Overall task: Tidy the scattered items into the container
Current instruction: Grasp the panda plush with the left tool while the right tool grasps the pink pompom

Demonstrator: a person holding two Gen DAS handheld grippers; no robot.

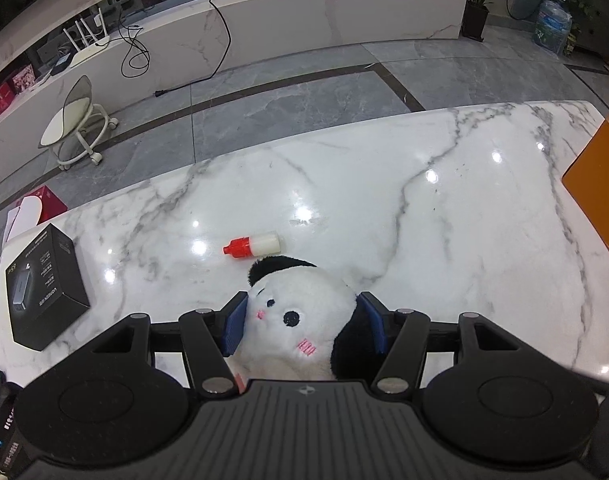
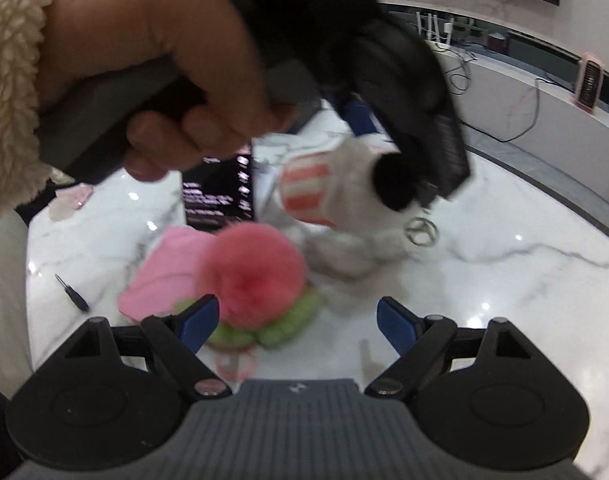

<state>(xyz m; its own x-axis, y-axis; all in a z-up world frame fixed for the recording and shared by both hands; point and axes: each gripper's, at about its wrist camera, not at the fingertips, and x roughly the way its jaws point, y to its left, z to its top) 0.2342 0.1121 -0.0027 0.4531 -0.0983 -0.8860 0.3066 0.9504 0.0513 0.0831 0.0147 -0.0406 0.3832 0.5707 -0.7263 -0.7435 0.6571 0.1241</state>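
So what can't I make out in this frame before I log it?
- Orange container: left wrist view, cut off by the right edge, so its inside is unseen.
- Panda plush: its lower body is hidden behind the left tongs.
- Pink pompom toy: right wrist view, motion-blurred.
- Black box: print is blurred and unreadable.

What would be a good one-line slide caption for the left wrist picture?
Left gripper clamps a black-and-white plush toy above the marble table, near a red-capped bottle.
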